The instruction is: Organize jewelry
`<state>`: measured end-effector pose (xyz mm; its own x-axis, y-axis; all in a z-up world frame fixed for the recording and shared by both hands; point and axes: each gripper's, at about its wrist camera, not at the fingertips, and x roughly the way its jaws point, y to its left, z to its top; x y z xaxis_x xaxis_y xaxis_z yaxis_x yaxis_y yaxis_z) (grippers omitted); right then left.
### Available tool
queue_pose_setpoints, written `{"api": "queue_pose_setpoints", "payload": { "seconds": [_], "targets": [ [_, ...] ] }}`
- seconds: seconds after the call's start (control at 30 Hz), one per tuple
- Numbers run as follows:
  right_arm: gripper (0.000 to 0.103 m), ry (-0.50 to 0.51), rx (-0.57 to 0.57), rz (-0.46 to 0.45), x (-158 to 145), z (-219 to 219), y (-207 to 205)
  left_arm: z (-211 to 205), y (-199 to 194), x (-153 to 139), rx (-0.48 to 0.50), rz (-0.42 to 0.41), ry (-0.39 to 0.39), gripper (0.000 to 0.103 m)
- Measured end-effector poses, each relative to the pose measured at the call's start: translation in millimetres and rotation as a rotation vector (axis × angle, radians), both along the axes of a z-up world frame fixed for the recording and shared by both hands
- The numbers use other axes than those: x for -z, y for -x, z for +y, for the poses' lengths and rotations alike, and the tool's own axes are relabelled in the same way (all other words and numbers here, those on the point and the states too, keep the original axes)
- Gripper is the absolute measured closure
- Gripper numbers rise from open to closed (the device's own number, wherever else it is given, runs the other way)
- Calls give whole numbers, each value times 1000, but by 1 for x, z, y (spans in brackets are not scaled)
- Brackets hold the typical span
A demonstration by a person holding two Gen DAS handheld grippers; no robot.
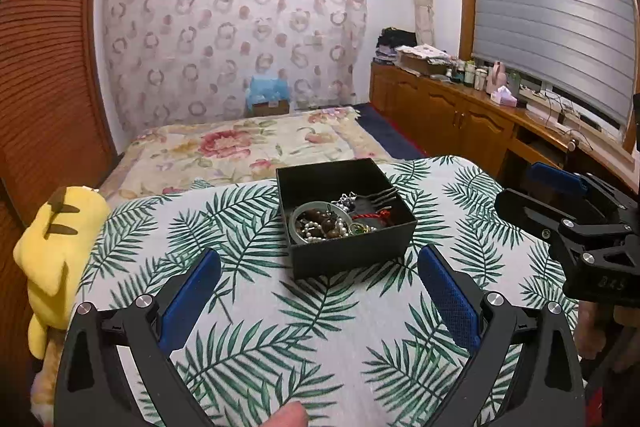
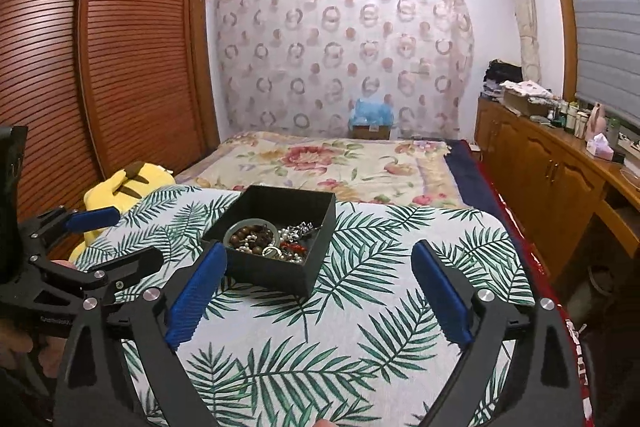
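A black open box (image 1: 352, 251) stands on a table with a palm-leaf cloth (image 1: 320, 327). Inside lies jewelry: a pale green bangle (image 1: 298, 217), brown and pearl beads (image 1: 320, 225), a red cord (image 1: 374, 215), silver pieces (image 1: 346, 201). My left gripper (image 1: 319, 259) is open and empty, just short of the box. In the right wrist view the box (image 2: 280, 267) sits ahead left, with the beads (image 2: 256, 239) inside. My right gripper (image 2: 319, 255) is open and empty, its left finger (image 2: 196, 291) beside the box's near corner. Each gripper shows in the other's view, the right one (image 1: 580, 227) and the left one (image 2: 80, 247).
A yellow plush toy (image 1: 56, 251) lies at the table's left edge. A bed with a floral cover (image 1: 248, 147) is behind the table. A wooden cabinet with bottles (image 1: 460, 107) runs along the right wall, a wooden wardrobe (image 1: 40, 87) on the left.
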<state>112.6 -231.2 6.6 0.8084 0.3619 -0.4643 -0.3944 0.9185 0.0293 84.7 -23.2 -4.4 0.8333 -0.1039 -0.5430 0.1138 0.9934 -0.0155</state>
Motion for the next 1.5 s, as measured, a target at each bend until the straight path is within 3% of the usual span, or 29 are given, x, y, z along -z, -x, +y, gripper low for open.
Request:
{"api": "queue_pose_setpoints", "payload": {
  "seconds": [0.53, 1.5],
  "targets": [
    [7, -26, 26, -15, -4, 3, 27, 24, 29, -16, -102, -39, 29, 8],
    [7, -36, 33, -25, -5, 3, 33, 26, 36, -16, -109, -42, 27, 8]
  ]
}}
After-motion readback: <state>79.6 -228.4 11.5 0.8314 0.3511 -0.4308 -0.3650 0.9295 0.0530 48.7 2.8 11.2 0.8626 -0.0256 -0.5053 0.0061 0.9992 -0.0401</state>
